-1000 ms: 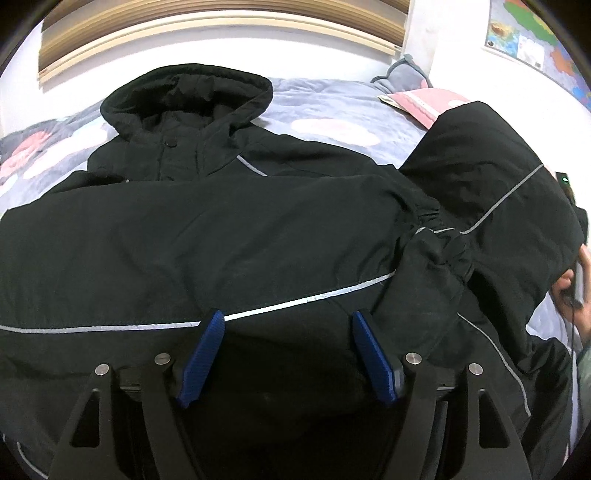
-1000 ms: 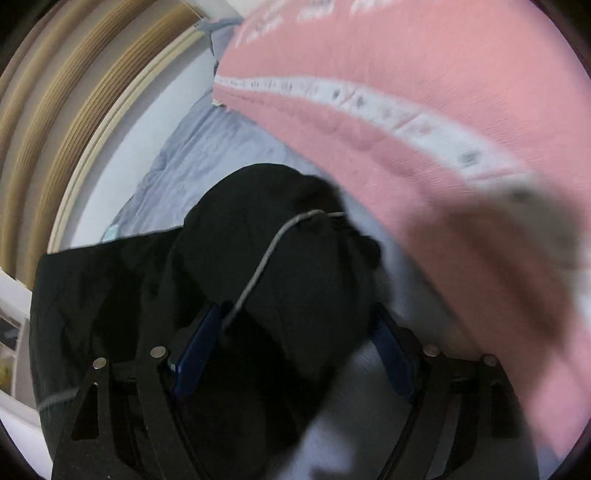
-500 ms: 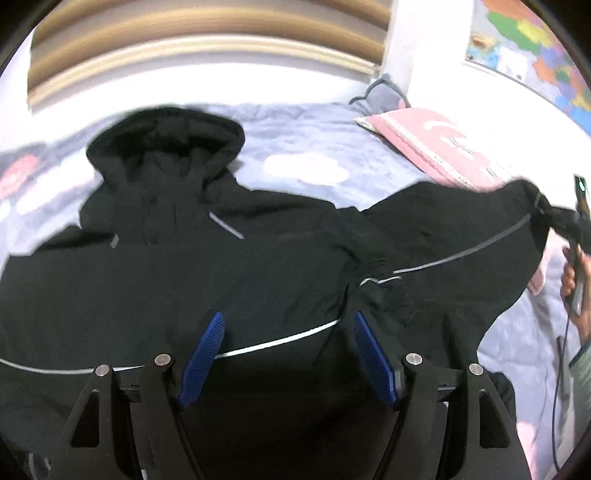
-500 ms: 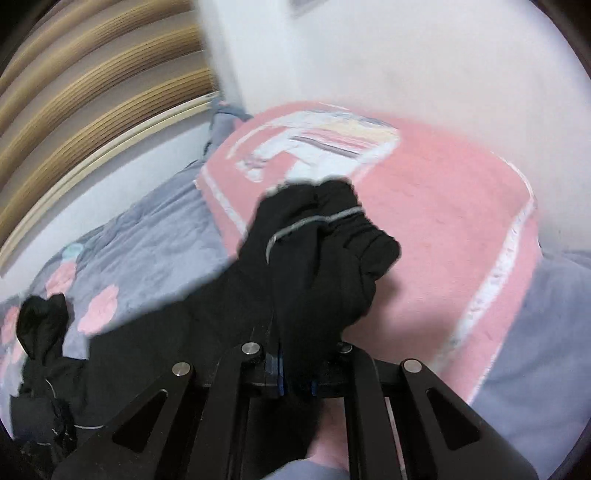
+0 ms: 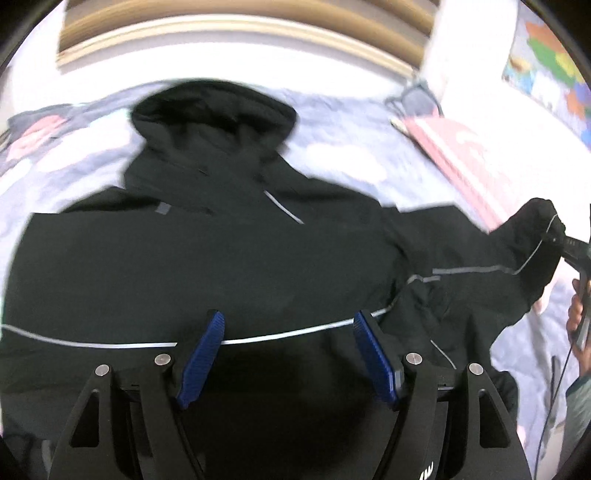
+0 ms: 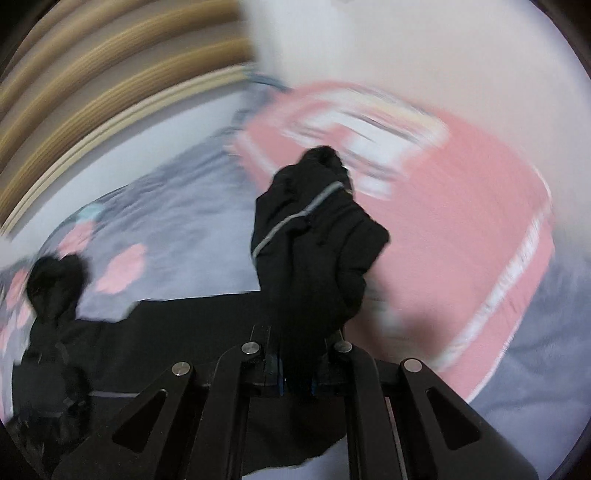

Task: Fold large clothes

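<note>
A large black hooded jacket with thin reflective stripes lies spread on the bed, hood toward the wall. My left gripper is open and empty, hovering over the jacket's lower body. My right gripper is shut on the end of the jacket's right sleeve and holds it raised and stretched out to the right. That sleeve and the right gripper also show at the right edge of the left wrist view.
The bed has a grey-blue cover with pink and white patches. A pink pillow lies by the right wall, also in the left wrist view. A wooden headboard runs along the back. A map hangs on the wall.
My right gripper closed on the sleeve end and pulled the sleeve out to the right, unfolding it from over the jacket body. My left gripper drew back slightly, still open.
</note>
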`<state>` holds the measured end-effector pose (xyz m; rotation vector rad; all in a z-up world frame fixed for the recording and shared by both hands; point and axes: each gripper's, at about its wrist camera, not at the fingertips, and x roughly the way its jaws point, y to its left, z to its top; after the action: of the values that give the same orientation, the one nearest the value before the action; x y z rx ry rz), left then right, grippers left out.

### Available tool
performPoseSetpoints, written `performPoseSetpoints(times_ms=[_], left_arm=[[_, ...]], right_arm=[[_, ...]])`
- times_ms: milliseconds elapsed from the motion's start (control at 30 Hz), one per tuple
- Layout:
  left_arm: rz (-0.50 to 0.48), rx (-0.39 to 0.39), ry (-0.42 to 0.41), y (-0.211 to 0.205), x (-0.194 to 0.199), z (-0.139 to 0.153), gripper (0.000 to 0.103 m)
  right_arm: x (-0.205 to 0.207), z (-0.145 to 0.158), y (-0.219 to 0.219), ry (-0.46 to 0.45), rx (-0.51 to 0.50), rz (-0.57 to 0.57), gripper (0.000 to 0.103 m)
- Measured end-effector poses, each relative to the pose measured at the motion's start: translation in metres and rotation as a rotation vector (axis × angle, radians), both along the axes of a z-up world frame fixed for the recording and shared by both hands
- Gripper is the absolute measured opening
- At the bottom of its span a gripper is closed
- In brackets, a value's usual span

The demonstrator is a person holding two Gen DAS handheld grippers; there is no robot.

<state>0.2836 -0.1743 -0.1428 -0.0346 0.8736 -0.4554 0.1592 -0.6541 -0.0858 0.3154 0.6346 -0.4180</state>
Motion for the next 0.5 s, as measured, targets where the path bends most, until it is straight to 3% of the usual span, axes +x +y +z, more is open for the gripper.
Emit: performPoseSetpoints(times_ms=[167, 500], left_arm=[[0.039, 0.018, -0.042, 0.043, -0.014, 0.026, 0.074], [0.086, -0.031, -0.060, 0.114, -0.039, 0.048, 0.074]], right_arm=[[0.036, 0.024, 0.109, 0.025, -0.076, 0.164, 0.013], [0.081, 0.030, 0.316, 0.042, -0.121, 0.431, 0.017]])
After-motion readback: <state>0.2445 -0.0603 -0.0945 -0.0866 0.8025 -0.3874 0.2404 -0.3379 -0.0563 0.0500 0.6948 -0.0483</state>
